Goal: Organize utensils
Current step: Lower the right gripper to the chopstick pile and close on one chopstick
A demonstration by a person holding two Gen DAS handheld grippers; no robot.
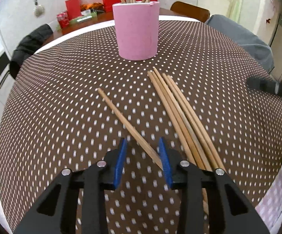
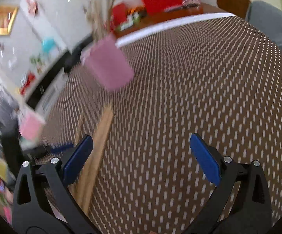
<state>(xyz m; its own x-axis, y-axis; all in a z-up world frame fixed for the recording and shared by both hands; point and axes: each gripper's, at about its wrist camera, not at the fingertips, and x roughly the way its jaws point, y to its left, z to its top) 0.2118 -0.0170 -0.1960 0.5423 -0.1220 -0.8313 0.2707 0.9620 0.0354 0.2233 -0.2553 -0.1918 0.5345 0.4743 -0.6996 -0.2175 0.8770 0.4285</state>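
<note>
We see a single loose wooden chopstick (image 1: pixel 128 125) lying on the brown white-dotted tablecloth (image 1: pixel 63 105), its near end between the left gripper's (image 1: pixel 143 161) part-spread blue pads, touching the right pad only. Beside it lies a bundle of wooden chopsticks (image 1: pixel 181 117). Behind stands a pink cylindrical holder (image 1: pixel 136 31) with more chopsticks upright inside. The right gripper's (image 2: pixel 141 159) jaws are spread wide, empty.

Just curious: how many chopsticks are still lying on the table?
6: one chopstick between the left gripper fingers, five bundled right of it. Others stand in the pink cup.
</note>
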